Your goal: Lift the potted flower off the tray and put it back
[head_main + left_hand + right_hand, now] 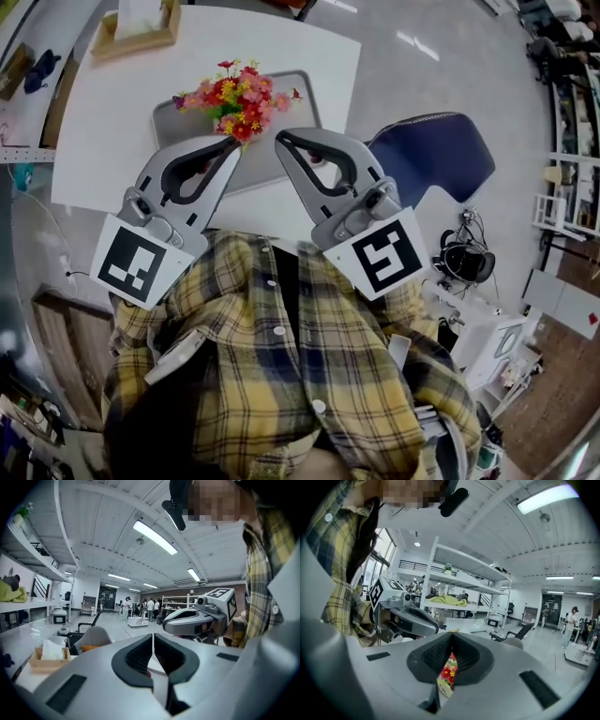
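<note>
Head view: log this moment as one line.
flower: on tray | left gripper: shut, empty | right gripper: shut, empty

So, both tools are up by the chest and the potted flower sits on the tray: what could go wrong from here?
1. The left tool and right tool are both shut and empty; lowered like that, they would likely knock the potted flower over rather than grip it.
2. The blossoms hide the pot in the head view, so a grip may catch only stems and drop it onto the tray.
</note>
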A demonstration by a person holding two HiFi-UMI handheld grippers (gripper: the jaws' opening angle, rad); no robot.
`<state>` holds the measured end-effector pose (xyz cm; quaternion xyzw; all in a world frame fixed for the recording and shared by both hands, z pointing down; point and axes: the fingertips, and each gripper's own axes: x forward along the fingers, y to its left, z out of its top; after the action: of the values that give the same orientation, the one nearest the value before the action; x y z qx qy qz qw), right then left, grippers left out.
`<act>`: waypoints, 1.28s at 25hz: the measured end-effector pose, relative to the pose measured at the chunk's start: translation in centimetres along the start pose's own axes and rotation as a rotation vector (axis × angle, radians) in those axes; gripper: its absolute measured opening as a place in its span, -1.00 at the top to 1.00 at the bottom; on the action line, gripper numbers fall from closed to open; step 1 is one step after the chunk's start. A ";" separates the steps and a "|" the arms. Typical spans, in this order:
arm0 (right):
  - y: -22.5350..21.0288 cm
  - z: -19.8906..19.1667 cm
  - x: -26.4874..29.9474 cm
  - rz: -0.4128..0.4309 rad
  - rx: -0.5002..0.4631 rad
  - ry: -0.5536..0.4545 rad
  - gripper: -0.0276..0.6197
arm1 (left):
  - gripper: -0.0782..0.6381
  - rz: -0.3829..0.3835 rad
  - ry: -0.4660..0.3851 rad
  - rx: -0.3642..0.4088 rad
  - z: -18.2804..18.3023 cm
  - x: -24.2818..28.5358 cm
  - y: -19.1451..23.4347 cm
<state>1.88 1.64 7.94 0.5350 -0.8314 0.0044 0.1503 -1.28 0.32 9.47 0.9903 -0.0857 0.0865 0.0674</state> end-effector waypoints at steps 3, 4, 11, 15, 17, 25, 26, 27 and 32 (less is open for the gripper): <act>0.6 -0.2 0.1 0.001 0.008 -0.003 0.92 | 0.76 -0.012 0.002 0.020 -0.1 0.1 -0.4; 0.8 -0.3 0.2 0.002 0.014 -0.003 0.92 | 0.76 -0.018 0.004 0.024 -0.2 0.1 -0.5; 1.4 -0.3 0.5 -0.004 0.044 -0.005 0.92 | 0.76 -0.041 0.007 0.046 -0.3 -0.1 -1.1; 1.3 -0.5 0.7 -0.008 0.050 0.006 0.92 | 0.76 -0.041 0.010 0.052 -0.3 -0.2 -0.9; 1.3 -0.5 0.7 -0.010 0.053 0.008 0.92 | 0.76 -0.041 0.016 0.069 -0.4 -0.2 -0.8; 1.7 -0.6 1.1 0.008 0.054 0.019 0.92 | 0.76 -0.047 0.026 0.077 -0.6 -0.4 -0.9; 1.8 -0.6 1.1 0.008 0.054 0.020 0.92 | 0.76 -0.049 0.027 0.078 -0.7 -0.4 -0.9; 1.8 -0.6 1.1 0.010 0.055 0.020 0.92 | 0.76 -0.051 0.028 0.080 -0.7 -0.4 -1.0; 2.0 -0.7 1.2 0.021 0.055 0.026 0.92 | 0.76 -0.057 0.037 0.079 -0.8 -0.4 -1.1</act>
<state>-0.15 1.54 9.21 0.5301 -0.8345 0.0356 0.1461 -1.56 1.59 10.02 0.9924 -0.0527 0.1062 0.0322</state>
